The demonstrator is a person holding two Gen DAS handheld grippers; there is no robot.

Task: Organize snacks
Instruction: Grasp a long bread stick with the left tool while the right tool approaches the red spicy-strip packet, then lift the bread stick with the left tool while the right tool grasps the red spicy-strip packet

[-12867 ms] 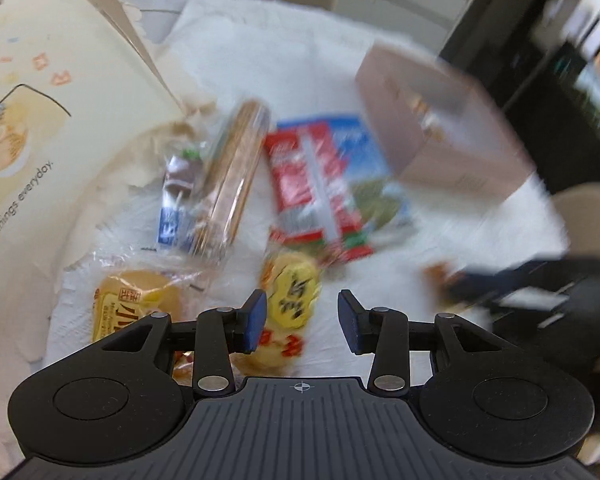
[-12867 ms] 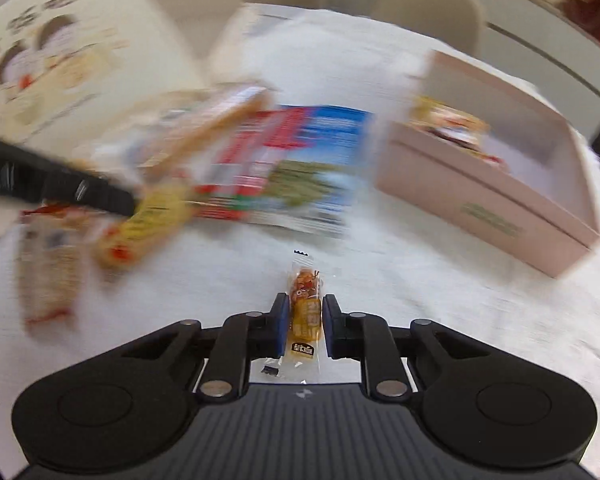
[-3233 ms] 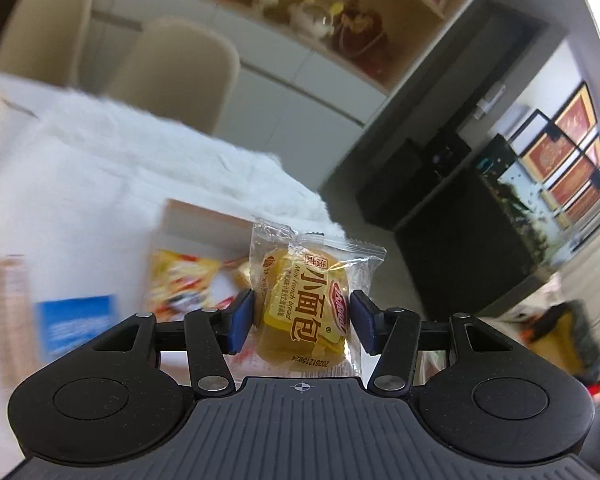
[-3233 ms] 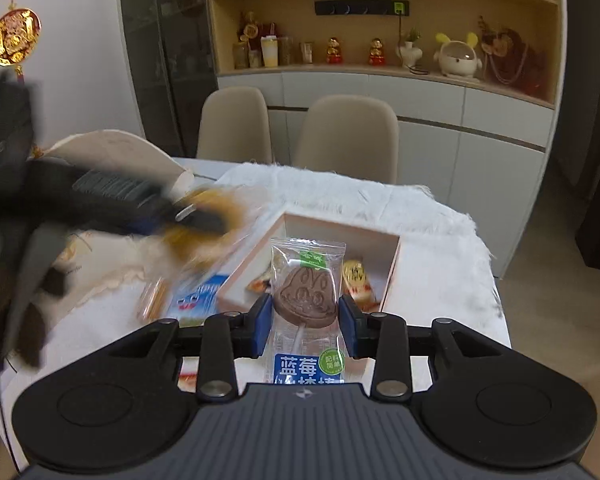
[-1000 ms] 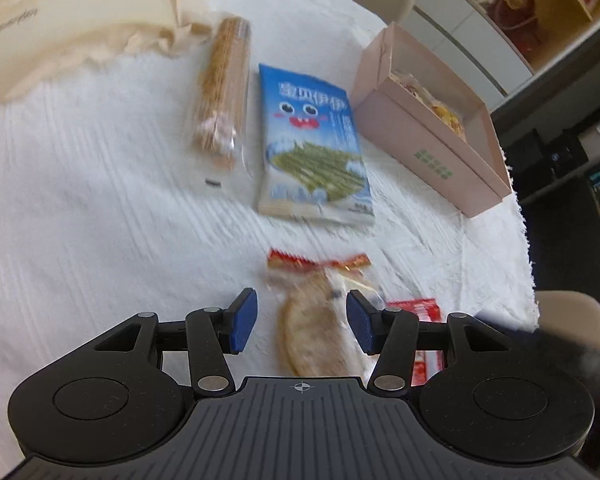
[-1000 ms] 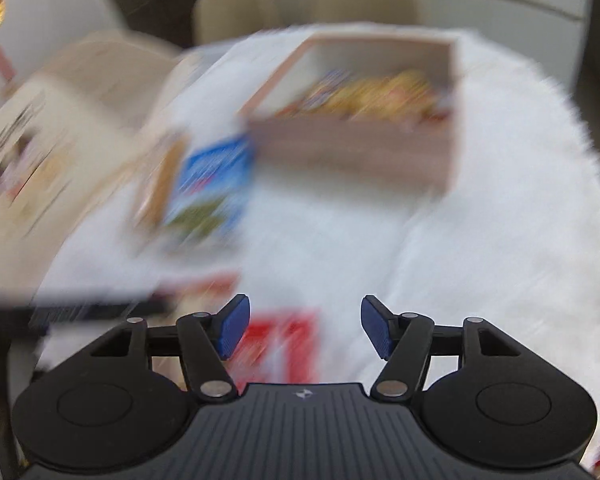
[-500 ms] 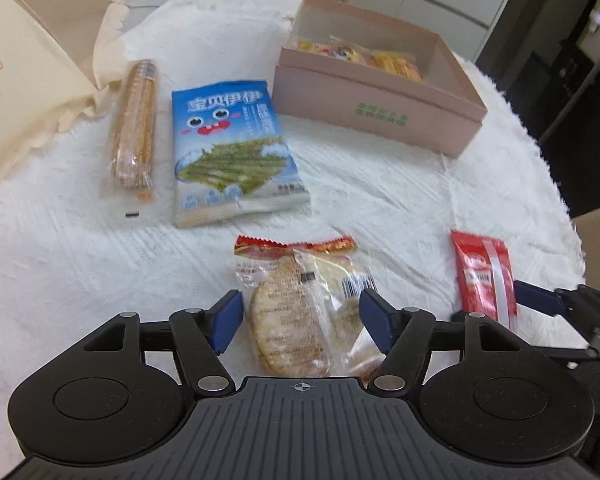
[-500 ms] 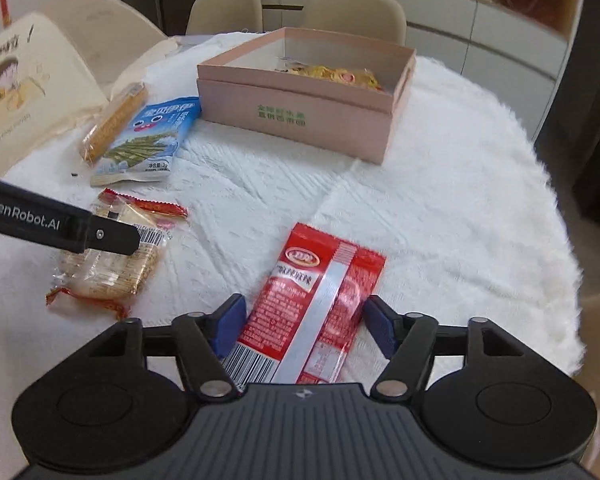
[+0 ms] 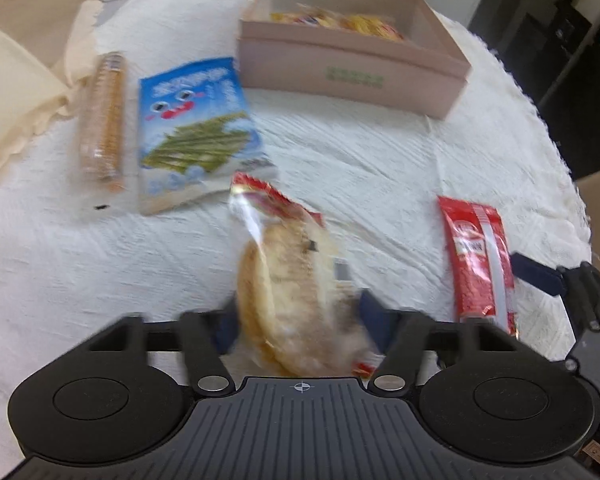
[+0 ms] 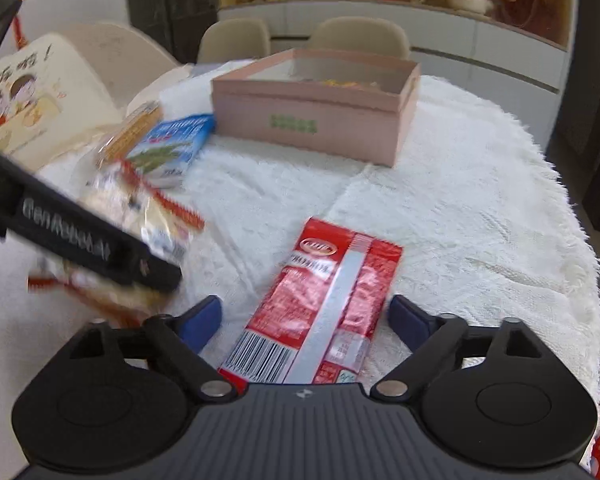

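My left gripper (image 9: 298, 320) is closed on a clear cracker packet with red ends (image 9: 288, 292), which tilts up off the white cloth; it also shows blurred in the right wrist view (image 10: 140, 216). My right gripper (image 10: 304, 316) is open, its fingers on either side of a flat red packet (image 10: 332, 296) lying on the cloth; that packet also shows in the left wrist view (image 9: 478, 256). The pink box (image 9: 352, 68) with several yellow snacks inside stands at the far side, also in the right wrist view (image 10: 312, 120).
A blue seaweed-snack bag (image 9: 196, 128) and a long biscuit sleeve (image 9: 104, 116) lie left of the box. A cream tote bag (image 10: 28, 104) sits at the far left. The table edge (image 10: 580, 240) runs on the right. Chairs (image 10: 360, 36) stand behind.
My left gripper has closed on the cracker packet and tipped it up. My right gripper has stayed open around the red packet and dropped lower.
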